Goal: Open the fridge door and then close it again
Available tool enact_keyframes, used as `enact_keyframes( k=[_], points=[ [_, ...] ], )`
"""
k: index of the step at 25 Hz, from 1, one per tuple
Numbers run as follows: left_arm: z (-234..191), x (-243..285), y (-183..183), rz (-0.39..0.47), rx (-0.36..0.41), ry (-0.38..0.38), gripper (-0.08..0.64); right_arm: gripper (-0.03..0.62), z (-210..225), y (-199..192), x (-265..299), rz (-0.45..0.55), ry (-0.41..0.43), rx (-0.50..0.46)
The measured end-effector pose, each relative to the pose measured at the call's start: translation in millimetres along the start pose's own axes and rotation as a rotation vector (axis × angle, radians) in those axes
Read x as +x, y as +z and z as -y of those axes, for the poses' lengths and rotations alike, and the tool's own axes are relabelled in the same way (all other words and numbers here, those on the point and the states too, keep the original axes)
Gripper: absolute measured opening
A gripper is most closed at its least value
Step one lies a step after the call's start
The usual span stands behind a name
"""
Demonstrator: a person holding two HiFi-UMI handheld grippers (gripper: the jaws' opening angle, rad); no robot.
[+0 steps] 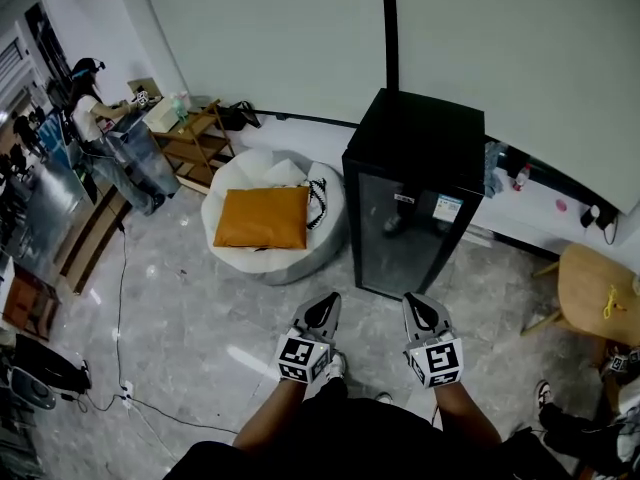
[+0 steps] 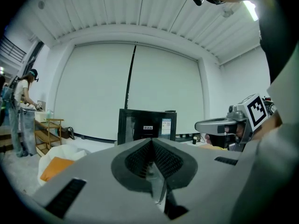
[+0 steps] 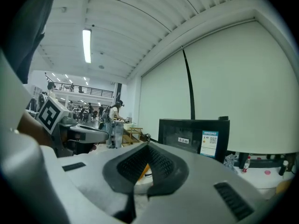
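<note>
A small black fridge [image 1: 415,193] with a glass door stands against the white wall, its door closed. It also shows ahead in the left gripper view [image 2: 147,127] and in the right gripper view [image 3: 194,134]. My left gripper [image 1: 326,306] and right gripper [image 1: 417,306] hover side by side a short way in front of the door, touching nothing. Both are shut with nothing between the jaws. The left gripper's tips [image 2: 152,141] meet in its own view, and the right gripper's tips [image 3: 148,146] meet in its own.
A white beanbag with an orange cushion [image 1: 265,218] lies left of the fridge. A wooden shelf [image 1: 195,138] and a person [image 1: 95,108] are at the far left. A wooden stool [image 1: 600,288] stands right. A cable [image 1: 120,298] runs across the floor.
</note>
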State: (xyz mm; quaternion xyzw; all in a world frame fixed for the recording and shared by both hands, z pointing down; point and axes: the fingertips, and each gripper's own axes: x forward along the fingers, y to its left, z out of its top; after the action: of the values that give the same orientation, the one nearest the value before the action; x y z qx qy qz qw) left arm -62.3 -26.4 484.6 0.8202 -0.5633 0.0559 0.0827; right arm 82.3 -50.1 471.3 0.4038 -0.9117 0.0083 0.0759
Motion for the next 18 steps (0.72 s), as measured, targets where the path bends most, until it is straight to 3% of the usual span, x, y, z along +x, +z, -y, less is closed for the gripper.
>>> enact_keyframes(
  k=[18],
  points=[
    [-111, 111, -19, -0.088, 0.002, -0.174, 0.021, 0.009, 18, -26, 122, -0.109, -0.135, 0.035]
  ],
)
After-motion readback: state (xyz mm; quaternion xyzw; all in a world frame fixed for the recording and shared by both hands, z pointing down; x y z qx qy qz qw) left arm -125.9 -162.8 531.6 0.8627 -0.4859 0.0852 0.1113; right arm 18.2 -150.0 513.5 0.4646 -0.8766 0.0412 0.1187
